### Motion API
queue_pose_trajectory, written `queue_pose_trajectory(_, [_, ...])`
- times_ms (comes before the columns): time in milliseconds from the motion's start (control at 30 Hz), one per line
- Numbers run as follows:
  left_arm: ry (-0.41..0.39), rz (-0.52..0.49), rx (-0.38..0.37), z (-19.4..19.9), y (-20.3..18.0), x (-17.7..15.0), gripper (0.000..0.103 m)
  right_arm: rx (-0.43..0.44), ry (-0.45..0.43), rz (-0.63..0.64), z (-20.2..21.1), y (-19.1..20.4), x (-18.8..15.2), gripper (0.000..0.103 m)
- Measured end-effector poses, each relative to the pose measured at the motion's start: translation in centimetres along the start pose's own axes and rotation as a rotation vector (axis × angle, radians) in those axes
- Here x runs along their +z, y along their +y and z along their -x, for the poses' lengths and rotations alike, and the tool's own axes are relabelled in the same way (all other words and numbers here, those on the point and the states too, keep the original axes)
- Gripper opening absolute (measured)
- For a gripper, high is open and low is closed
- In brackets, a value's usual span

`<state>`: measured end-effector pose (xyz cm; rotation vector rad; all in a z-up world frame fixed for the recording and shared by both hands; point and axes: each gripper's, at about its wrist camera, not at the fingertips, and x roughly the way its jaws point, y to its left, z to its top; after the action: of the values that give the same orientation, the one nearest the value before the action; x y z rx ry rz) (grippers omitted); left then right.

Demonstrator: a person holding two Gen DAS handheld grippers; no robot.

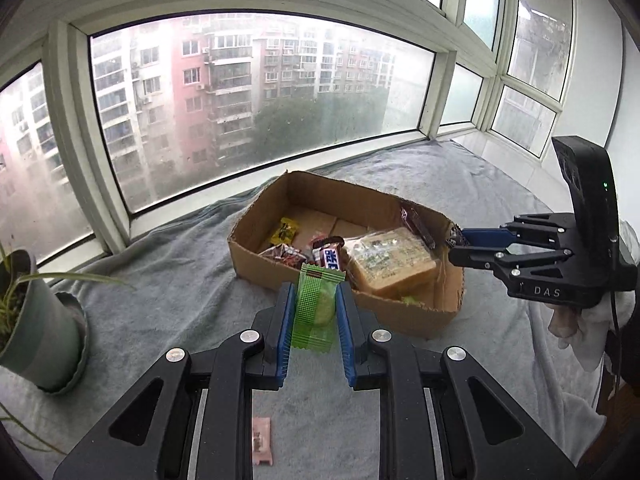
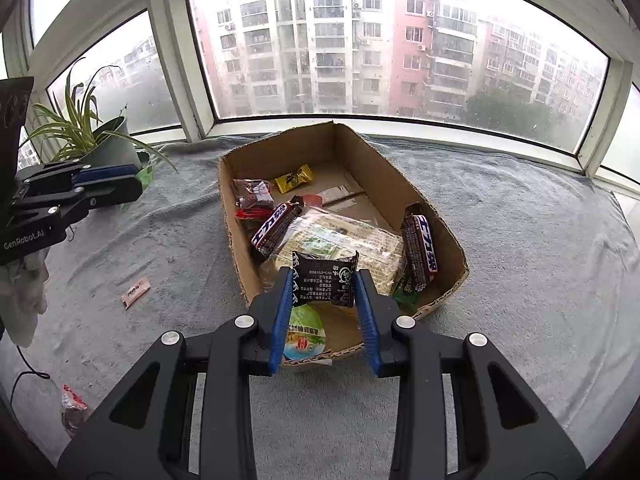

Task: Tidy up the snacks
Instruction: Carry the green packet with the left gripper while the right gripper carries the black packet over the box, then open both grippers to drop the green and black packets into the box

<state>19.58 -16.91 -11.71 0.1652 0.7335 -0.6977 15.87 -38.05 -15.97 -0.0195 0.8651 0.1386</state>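
Right wrist view is showing the cardboard box [image 2: 440,216] already holding several snacks; right gripper [image 2: 322,280] is clamping a black packet [image 2: 324,278] over its near end, left gripper [image 1: 316,308] clamping a green packet [image 1: 316,304] before it, while a pink sachet [image 2: 135,292] is lying outside.

"DAS" on right gripper [image 1: 456,250]; "GenRobot.AI" on left gripper [image 2: 138,184]

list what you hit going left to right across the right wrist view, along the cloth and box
left gripper → pink sachet → red-and-black packet → yellow candy → black packet in the right gripper → upright chocolate bar
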Motion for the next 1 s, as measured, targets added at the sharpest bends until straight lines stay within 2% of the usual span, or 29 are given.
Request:
queue_pose_trajectory(467, [0.006, -0.009, -0.004, -6.3, -0.5, 4.6, 0.019, 0.007, 0.019, -0.015, -2.4, -1.0, 0.3, 0.033])
queue_pose_trajectory(767, [0.029, 0.005, -0.013, -9.2, 0.0, 5.3, 0.019, 0.003, 0.038, -0.013, -3.9, -1.1, 0.4, 0.033])
queue_pose_trajectory(1000, [0.033, 0.000, -0.015, -9.8, 0.0, 5.3, 0.019, 0.001, 0.048, -0.003, -4.5, -0.6, 0.4, 0.033])
